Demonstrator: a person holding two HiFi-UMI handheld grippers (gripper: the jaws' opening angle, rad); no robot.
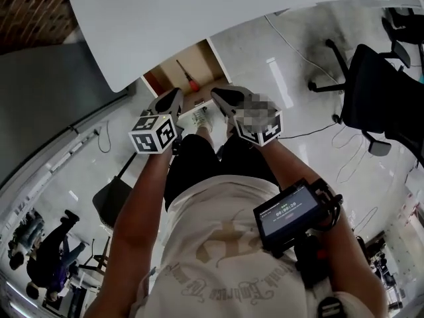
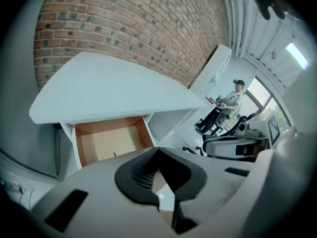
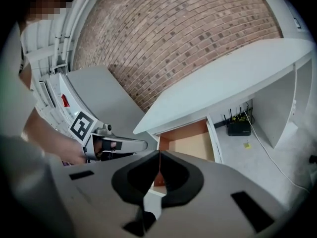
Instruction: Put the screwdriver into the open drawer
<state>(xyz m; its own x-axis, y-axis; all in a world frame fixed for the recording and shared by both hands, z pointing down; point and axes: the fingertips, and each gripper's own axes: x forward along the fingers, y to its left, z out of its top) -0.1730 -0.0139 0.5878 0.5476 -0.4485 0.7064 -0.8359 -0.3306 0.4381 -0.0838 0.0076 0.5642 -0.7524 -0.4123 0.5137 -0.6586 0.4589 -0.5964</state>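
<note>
Already the screwdriver (image 1: 192, 83) lies in the open drawer (image 1: 207, 61), so the left gripper (image 1: 177, 95) and right gripper (image 1: 217, 94), both closed and empty, should withdraw clear of its front.

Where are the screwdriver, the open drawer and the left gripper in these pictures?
screwdriver (image 1: 193, 85), head view, on its red handle.
open drawer (image 2: 106, 142), left gripper view, on its bare wooden floor.
left gripper (image 1: 177, 95), head view, at the tips of its closed jaws.
</note>
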